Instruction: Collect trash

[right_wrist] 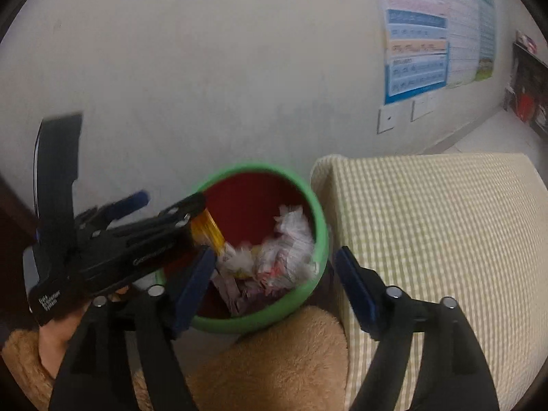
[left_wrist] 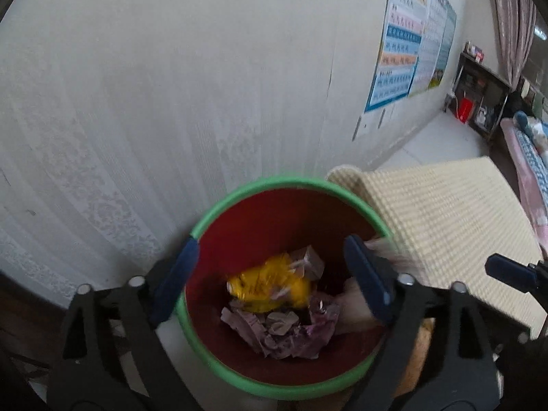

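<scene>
A: From the left, what's in place?

B: The left gripper [left_wrist: 270, 274] hangs over the red bin [left_wrist: 287, 185] with the green rim, jaws spread wide, nothing between them. In the right wrist view it reaches in from the left, just above the rim.

A: And the trash?

B: It lies in the bin: a yellow wrapper [left_wrist: 270, 287] on top, crumpled pinkish paper [left_wrist: 281, 332] under it. The wrapper looks glossy and creased, the paper soft and wadded. It's blurred, so I'd guess the wrapper has just dropped, not swear to it.

A: Further right?

B: The right gripper [right_wrist: 277, 281] is spread open and empty too, by the rim. Beside the bin sits a checked cushion [right_wrist: 428, 226], touching it or nearly.

A: So how far along?

B: Several pieces are binned. I see no loose trash, though little floor shows
</scene>
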Available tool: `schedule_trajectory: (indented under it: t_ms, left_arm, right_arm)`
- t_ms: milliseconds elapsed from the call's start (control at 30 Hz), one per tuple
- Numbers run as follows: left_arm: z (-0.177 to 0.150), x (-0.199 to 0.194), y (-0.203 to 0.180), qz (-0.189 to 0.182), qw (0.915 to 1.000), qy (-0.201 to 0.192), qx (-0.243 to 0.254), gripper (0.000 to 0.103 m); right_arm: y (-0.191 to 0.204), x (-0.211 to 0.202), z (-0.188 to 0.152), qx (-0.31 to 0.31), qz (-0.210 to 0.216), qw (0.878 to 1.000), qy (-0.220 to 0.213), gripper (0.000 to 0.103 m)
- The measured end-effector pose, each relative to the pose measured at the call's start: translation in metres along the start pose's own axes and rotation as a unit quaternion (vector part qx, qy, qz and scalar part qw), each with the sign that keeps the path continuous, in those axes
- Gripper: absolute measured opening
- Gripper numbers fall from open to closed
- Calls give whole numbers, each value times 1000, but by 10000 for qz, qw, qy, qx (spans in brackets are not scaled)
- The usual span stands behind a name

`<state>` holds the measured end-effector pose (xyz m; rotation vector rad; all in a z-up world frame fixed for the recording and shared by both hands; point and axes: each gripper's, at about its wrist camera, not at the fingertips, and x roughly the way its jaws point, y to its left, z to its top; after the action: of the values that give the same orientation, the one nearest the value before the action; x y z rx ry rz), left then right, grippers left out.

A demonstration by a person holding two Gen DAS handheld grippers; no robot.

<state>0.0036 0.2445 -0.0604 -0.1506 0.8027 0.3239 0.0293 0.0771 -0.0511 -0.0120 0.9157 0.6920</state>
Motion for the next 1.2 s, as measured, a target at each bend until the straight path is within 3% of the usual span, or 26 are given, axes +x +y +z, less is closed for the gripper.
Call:
schedule_trajectory:
  t_ms: [167, 300, 367, 467, 533, 600, 700, 1200]
  left_arm:
    - [13, -29, -28, -374, 9976, -586, -78, 97]
    - [24, -57, -73, -819, 9917, -992, 34, 97]
    - [26, -71, -96, -917, 9887, -1182, 136, 97]
    - [34, -89, -133, -1052, 9848, -1296, 480, 98]
    - [38, -98, -150, -1238, 9821, -1301, 574, 98]
    - [39, -107, -163, -1205, 9818, -1364, 537, 98]
    - [35, -119, -176, -985, 9809, -1584, 551, 98]
    - [20, -126, -192, -837, 9798, -1542, 956, 98]
  right_arm:
    - [-48, -63, -2, 517, -356, 9945, -835, 94]
    - [-83, -121, -12, 875, -832, 9806, -1545, 96]
    - [-95, -149, -22, 948, -1172, 9699, -1912, 96]
    - [-107, -187, -38, 1099, -1923, 9383, -2657, 96]
    - [-118, -199, -42, 1197, -2249, 9218, -2922, 96]
    - [-124, -204, -51, 1161, -2331, 9163, -3041, 96]
    - [-128, -201, -58, 938, -2662, 9152, -2878, 96]
    - [-152, -203, -83, 1372, -2572, 9164, -2744, 96]
